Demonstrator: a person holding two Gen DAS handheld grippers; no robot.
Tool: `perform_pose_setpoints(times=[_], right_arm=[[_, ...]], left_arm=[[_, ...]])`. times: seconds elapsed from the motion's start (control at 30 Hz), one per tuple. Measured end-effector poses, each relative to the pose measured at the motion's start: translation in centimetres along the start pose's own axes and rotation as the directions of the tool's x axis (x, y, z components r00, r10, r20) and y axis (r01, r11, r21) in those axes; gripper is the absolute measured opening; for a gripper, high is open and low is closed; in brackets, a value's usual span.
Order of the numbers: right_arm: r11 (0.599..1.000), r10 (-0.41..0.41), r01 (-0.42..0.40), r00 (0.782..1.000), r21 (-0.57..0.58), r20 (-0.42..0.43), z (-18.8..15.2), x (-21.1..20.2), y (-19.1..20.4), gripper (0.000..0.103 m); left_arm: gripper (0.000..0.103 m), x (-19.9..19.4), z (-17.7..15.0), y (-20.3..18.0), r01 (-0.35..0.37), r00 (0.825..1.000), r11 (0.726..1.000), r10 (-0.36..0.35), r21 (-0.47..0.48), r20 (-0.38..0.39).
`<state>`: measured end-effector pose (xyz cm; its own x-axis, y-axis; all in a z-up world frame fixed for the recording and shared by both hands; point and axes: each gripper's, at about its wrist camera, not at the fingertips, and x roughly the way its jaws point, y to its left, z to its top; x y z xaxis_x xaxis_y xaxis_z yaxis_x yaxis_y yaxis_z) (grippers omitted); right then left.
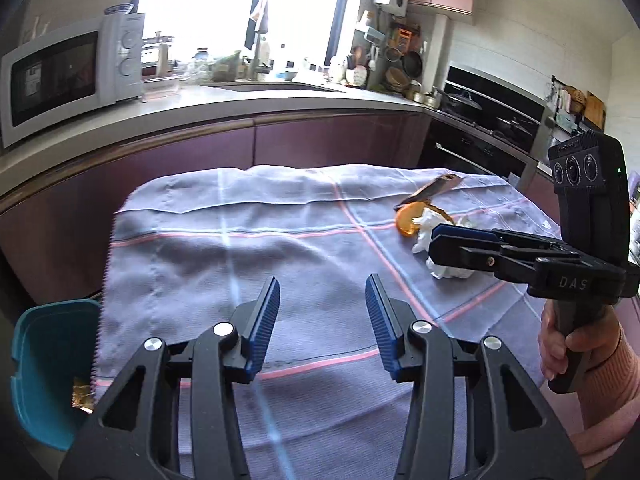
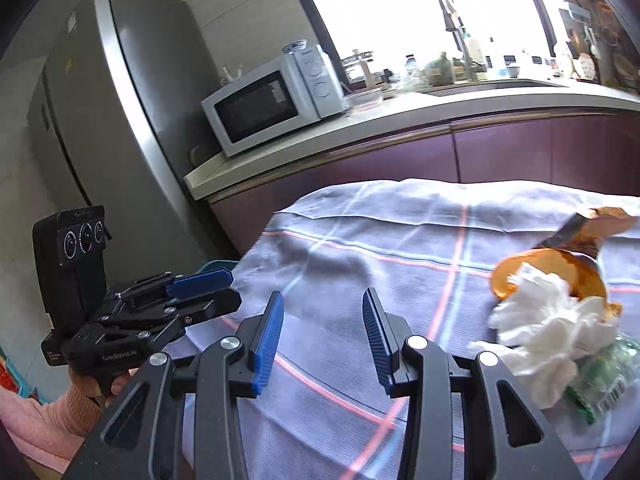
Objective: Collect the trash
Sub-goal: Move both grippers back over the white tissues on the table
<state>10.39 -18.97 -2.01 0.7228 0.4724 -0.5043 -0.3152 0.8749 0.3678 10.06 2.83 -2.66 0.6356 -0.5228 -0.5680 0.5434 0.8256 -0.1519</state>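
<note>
A small trash pile lies on the lavender checked tablecloth (image 1: 248,248): an orange peel (image 1: 408,220) (image 2: 516,276), crumpled white tissue (image 1: 422,240) (image 2: 548,320), a clear plastic wrapper (image 2: 600,376) with green print and a barcode, and a brown foil strip (image 1: 436,186) (image 2: 600,224). My left gripper (image 1: 322,284) (image 2: 232,288) is open over bare cloth, well left of the pile, with nothing between its fingers. My right gripper (image 2: 322,300) (image 1: 432,243) is open too and holds nothing; the pile sits just to its right. A teal bin (image 1: 48,368) stands below the table's left edge.
Behind the table runs a counter with a white microwave (image 1: 68,76) (image 2: 272,108), a sink and clutter by the bright window. A grey fridge (image 2: 120,120) stands at the left, a stove (image 1: 480,112) at the right. Hands in pink sleeves (image 1: 612,384) hold the grippers.
</note>
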Motion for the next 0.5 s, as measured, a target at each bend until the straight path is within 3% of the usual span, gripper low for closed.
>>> perform_pose_setpoints(times=[0.2, 0.5], right_arm=[[0.993, -0.095, 0.092, 0.995, 0.072, 0.043, -0.6, -2.9, -4.3, 0.042], [0.973, -0.180, 0.166, 0.981, 0.158, 0.074, -1.4, -5.4, -8.9, 0.043]], left_arm=[[0.045, 4.1, 0.7, -4.9, 0.094, 0.994, 0.994, -0.092, 0.049, -0.055], [0.045, 8.7, 1.8, -7.6, 0.114, 0.988, 0.991, -0.105, 0.069, -0.117]])
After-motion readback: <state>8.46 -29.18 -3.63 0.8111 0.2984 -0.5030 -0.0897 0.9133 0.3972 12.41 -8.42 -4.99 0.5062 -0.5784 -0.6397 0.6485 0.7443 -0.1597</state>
